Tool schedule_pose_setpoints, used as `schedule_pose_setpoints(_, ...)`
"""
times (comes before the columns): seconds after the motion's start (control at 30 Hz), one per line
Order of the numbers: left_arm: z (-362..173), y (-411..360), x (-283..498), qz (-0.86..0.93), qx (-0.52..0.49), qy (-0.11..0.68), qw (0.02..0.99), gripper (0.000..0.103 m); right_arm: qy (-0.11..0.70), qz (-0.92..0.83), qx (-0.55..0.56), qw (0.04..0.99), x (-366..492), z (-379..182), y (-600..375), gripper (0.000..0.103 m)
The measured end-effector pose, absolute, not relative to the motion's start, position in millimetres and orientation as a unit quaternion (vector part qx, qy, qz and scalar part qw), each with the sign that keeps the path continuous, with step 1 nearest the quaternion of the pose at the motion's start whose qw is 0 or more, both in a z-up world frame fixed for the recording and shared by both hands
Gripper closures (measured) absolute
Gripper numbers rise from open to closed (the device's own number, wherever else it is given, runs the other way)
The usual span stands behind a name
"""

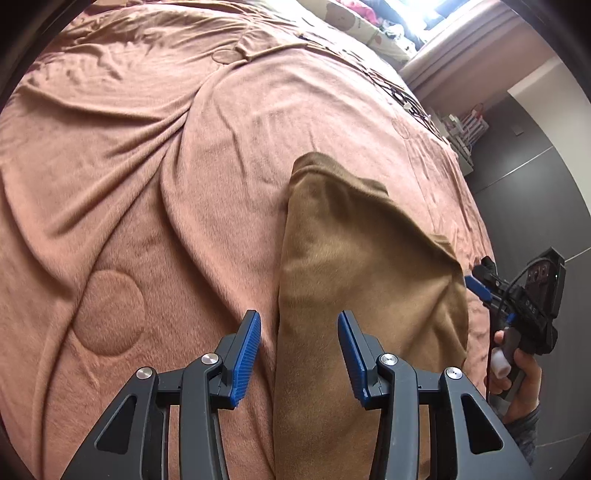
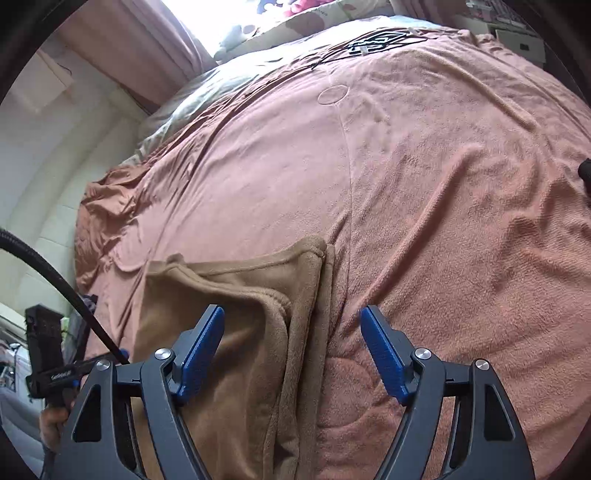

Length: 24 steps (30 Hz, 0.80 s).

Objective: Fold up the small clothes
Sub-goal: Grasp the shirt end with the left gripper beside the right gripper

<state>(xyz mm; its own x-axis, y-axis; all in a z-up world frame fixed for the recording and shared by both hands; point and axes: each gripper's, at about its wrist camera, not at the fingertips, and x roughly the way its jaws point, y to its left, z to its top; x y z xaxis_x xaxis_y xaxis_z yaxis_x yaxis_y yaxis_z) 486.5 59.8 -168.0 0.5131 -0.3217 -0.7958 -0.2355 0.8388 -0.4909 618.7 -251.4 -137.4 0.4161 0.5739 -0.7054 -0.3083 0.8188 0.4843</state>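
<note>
A tan-brown fleece garment (image 1: 354, 280) lies folded on the pink bedspread (image 1: 155, 192). My left gripper (image 1: 299, 354) hovers open over its left edge, nothing between the blue pads. In the right wrist view the same garment (image 2: 236, 317) shows layered folded edges, and my right gripper (image 2: 291, 354) stands open above its right edge, empty. The right gripper (image 1: 480, 288) also appears at the far right of the left wrist view, held by a hand (image 1: 521, 380). The other handheld device (image 2: 48, 354) shows at the lower left of the right wrist view.
The pink bedspread (image 2: 443, 192) is wrinkled, with long ridges to the left and right of the garment. Pillows and clothes (image 1: 369, 22) lie by the window at the head of the bed. A black cable (image 2: 48, 266) crosses the left side. Shelves (image 1: 465, 129) stand beside the bed.
</note>
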Motion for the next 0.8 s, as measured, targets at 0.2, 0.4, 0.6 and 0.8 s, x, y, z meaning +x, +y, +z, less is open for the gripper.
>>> schedule_pose_setpoints(0.2,-175,60,507,-0.038,-0.28,0.499,0.819,0.057,0.498,0.31,0.16,0.794,619,-153,-264,0.028)
schedule_pose_setpoints(0.4,-182,62,527,-0.033,-0.28,0.503,0.817,0.057,0.518,0.325,0.16,0.775,628,-169,-263,0.051)
schedule_pose_setpoints(0.6,-177,73,555,-0.025,-0.281,0.488,0.826,0.057,0.522,0.325,0.169,0.77,643,-177,-261,0.061)
schedule_pose_setpoints(0.8,-178,82,581,-0.004,-0.27,0.488,0.83,0.066,0.52,0.328,0.17,0.77,642,-181,-266,0.071)
